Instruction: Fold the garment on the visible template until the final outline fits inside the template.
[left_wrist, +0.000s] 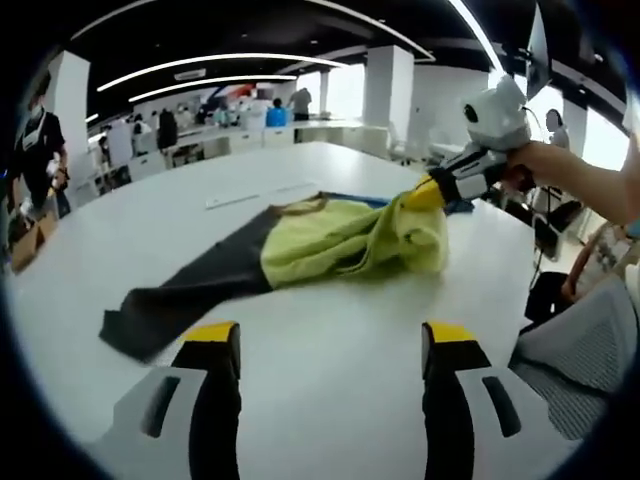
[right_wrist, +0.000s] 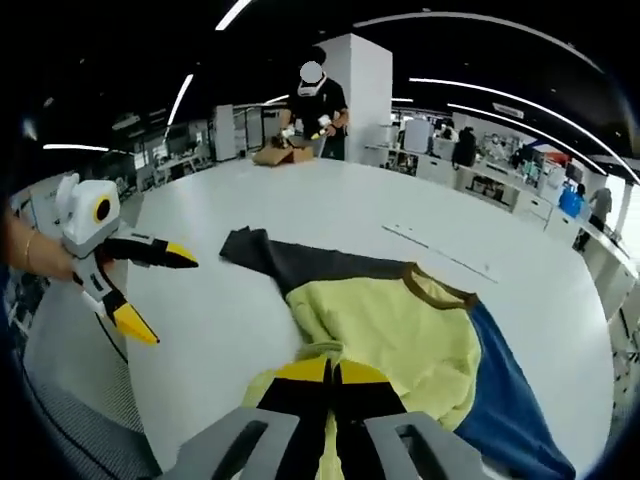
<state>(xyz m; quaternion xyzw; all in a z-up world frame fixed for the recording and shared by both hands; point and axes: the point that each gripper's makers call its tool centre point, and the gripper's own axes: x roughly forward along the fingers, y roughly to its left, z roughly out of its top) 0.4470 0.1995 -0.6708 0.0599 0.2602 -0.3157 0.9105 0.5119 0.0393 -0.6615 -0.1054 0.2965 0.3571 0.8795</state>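
Where the left gripper view looks along its own two jaws, the left tool (left_wrist: 330, 350) stands with them wide apart at the bottom of the frame, nothing between them but bare white desk (left_wrist: 330, 250). The garment (left_wrist: 300, 255) lies ahead at mid-frame, a yellow-green body bunched toward the right and a dark grey sleeve trailing to lower left; its long axis runs lower left to upper right. That sleeve end is the part nearest this tool, just up and left of the left jaw, not touching. At upper right the right tool (left_wrist: 428, 195) is pinched on the bunched yellow-green edge and lifts it off the desk. A strip of blue, likely the template (left_wrist: 355, 199), shows behind the garment. In the right gripper view, the right tool (right_wrist: 333, 385) sits at bottom centre with jaws together, clamped on a yellow fold of the garment (right_wrist: 390, 320), which spreads up and right from it. The dark sleeve reaches to upper left, toward the left tool (right_wrist: 155, 295), which hovers open at the left of the frame, clear of the cloth. The blue template (right_wrist: 505, 390) shows at lower right, under the garment's right side. Judgement: the sleeve is the free end, the left tool is nearer to it, and it would need carrying rightward along the axis toward the blue.
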